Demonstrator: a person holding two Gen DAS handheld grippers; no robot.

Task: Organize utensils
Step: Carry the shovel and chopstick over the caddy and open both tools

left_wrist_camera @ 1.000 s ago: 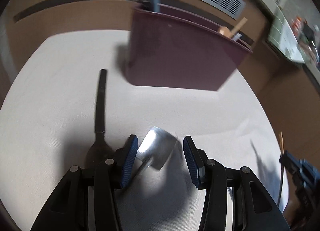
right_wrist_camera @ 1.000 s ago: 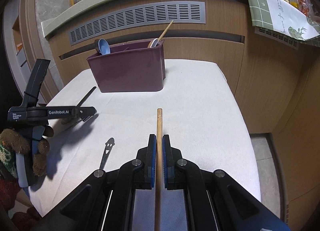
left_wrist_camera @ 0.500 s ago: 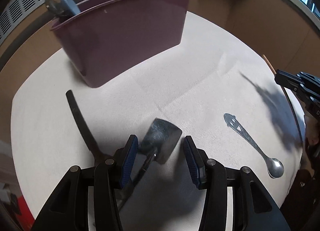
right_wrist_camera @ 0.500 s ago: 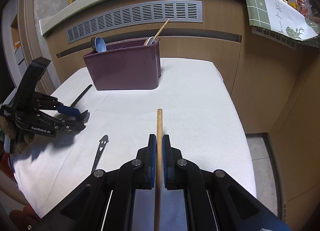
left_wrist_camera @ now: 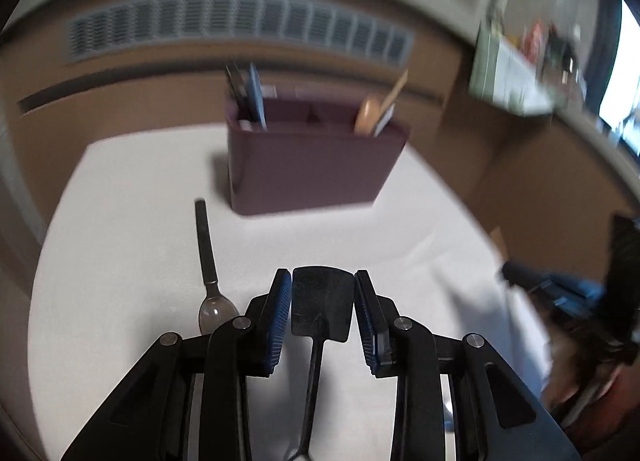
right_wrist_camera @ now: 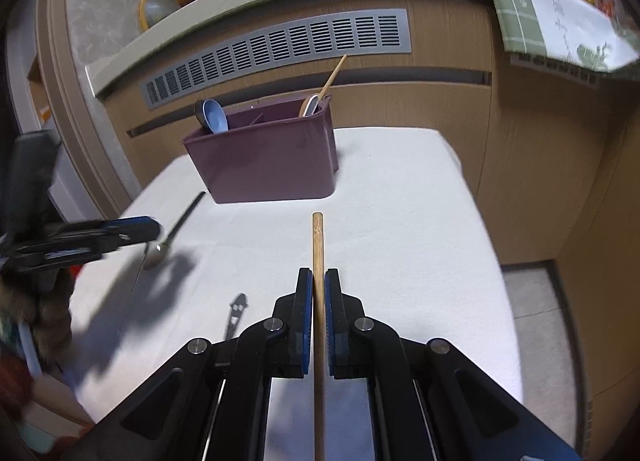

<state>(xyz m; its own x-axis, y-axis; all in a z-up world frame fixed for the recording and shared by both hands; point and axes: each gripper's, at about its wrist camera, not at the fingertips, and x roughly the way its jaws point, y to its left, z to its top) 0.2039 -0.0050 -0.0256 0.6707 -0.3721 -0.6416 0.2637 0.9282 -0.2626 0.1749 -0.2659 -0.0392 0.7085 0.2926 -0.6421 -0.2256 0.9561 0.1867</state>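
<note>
moved: left tongs (left_wrist_camera: pixel 323 303) just closed onto small black spatula (left_wrist_camera: pixel 322 303), lifted off counter (left_wrist_camera: pixel 132 197) | right tongs (right_wrist_camera: pixel 319 301) clamped on chopstick (right_wrist_camera: pixel 317 253) | maroon caddy (left_wrist_camera: pixel 312 165) straight ahead, spatula axis along tongs

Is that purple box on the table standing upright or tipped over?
Upright. The purple box sits flat on the white table, open top up, utensils poking out.
</note>
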